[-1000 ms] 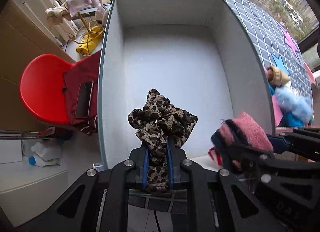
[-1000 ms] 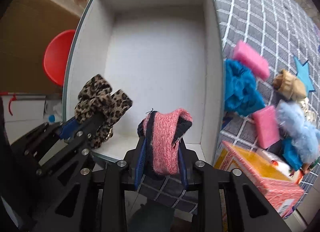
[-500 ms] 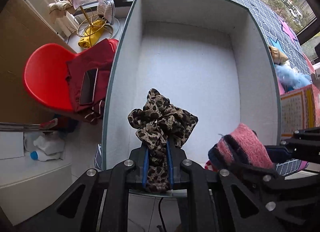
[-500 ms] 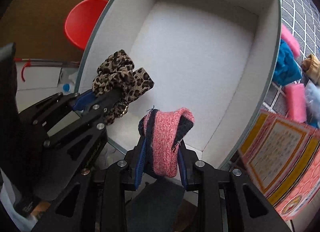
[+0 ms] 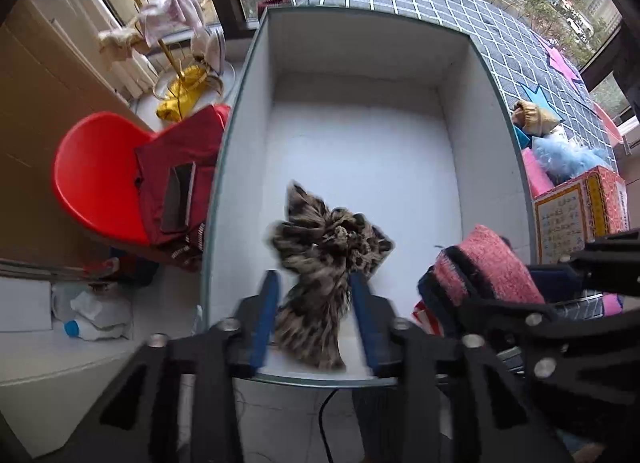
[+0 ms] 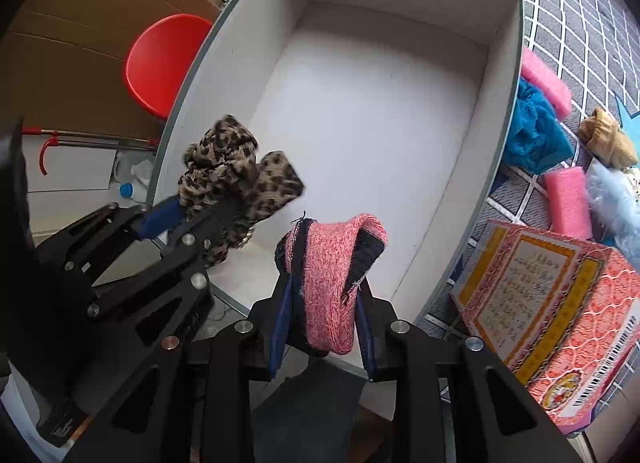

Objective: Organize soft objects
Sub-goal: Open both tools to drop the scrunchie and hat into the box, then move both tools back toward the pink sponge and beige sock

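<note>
1. Jaws of our left tool (image 5: pixel 314 315) have just been opening; the leopard-print fabric scrunchie (image 5: pixel 324 263) sits loose between them, over the near end of the large white open box (image 5: pixel 360 167).
2. Our right tool (image 6: pixel 324 319) clamps narrowly on the pink-and-navy knitted band (image 6: pixel 332 267), just inside the box's near rim.
3. Blue and pink soft pieces (image 6: pixel 536 135) lie on the checked bench (image 6: pixel 576 23) beside the box.

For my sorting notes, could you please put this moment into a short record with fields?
container: large white open-topped box, floor bare
left gripper: jaws have just been opening; leopard-print fabric piece loose between its fingers, above the box's near end
right gripper: shut on pink and dark knitted item, over the box's near edge
still outside: blue fluffy cloth, pink foam blocks, tan knitted piece on the checked mat
</note>
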